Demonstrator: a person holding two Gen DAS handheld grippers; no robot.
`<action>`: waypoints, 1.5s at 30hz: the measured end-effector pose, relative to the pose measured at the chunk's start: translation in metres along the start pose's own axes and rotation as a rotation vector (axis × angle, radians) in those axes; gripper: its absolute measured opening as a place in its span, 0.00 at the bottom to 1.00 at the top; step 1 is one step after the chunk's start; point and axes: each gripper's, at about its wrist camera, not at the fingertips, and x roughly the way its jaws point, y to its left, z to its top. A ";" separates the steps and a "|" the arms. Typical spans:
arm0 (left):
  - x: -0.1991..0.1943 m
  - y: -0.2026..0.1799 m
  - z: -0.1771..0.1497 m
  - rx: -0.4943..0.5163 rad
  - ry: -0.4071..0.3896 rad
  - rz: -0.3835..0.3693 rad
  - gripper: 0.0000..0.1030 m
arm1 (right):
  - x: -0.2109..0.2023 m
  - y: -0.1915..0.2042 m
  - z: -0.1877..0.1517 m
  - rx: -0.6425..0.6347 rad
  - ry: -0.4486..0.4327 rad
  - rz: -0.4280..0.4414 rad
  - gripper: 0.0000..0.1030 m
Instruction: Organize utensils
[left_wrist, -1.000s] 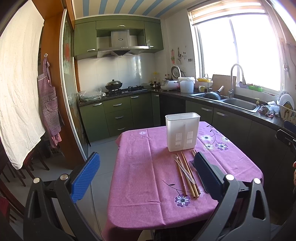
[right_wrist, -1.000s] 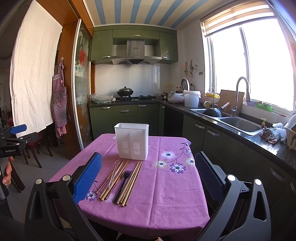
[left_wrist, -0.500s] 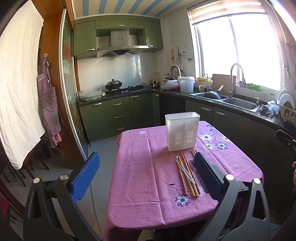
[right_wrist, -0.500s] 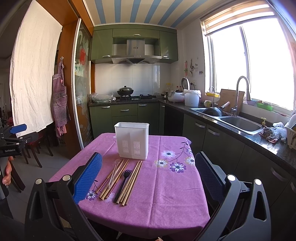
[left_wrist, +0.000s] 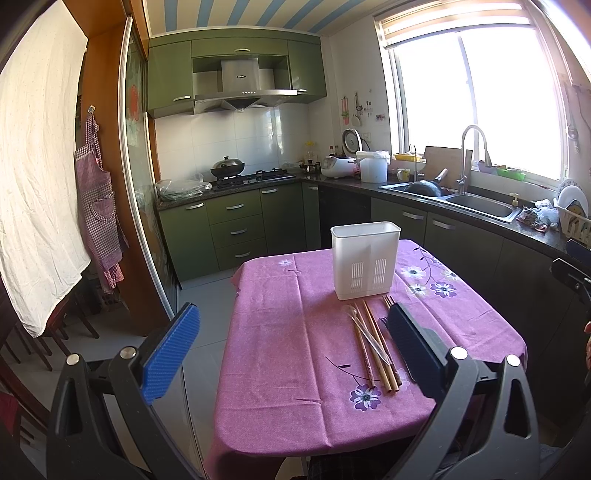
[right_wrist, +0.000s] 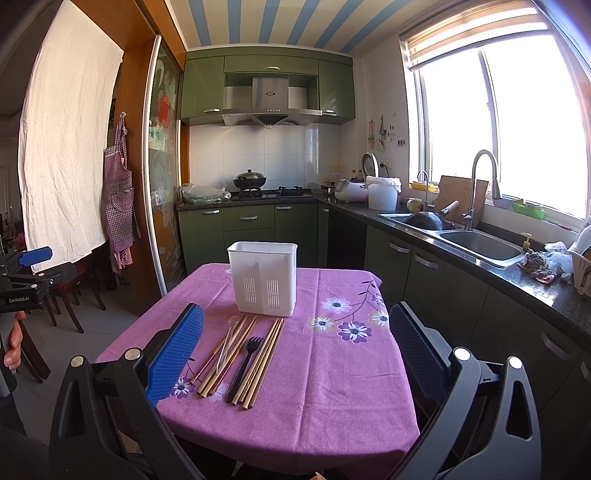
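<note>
A white slotted utensil holder (right_wrist: 263, 278) (left_wrist: 365, 259) stands upright on the purple flowered tablecloth (right_wrist: 332, 373) (left_wrist: 288, 354). In front of it lie several wooden chopsticks (right_wrist: 264, 360) (left_wrist: 376, 347), a black plastic fork (right_wrist: 245, 360) and a clear plastic spoon (left_wrist: 364, 332) (right_wrist: 226, 345). My right gripper (right_wrist: 295, 347) hovers open above the table's near edge, nothing between its fingers. My left gripper (left_wrist: 291, 343) is open too, at the table's left side; its right finger (left_wrist: 415, 349) hides part of the utensils.
Green cabinets, a stove with a wok (right_wrist: 249, 180) and a sink (right_wrist: 476, 240) line the back and right walls. A glass sliding door (right_wrist: 162, 206) and dark chairs (right_wrist: 66, 299) stand left of the table. The other gripper and a hand (right_wrist: 14, 343) show at the left edge.
</note>
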 end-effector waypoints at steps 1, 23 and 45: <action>0.001 0.000 0.000 0.000 0.002 -0.001 0.94 | 0.001 -0.001 -0.001 0.001 0.002 0.000 0.96; 0.170 -0.047 -0.010 0.030 0.392 -0.172 0.94 | 0.154 -0.033 -0.013 -0.039 0.405 -0.071 0.96; 0.346 -0.082 -0.024 -0.161 0.836 -0.162 0.56 | 0.260 -0.057 -0.044 0.061 0.643 0.055 0.78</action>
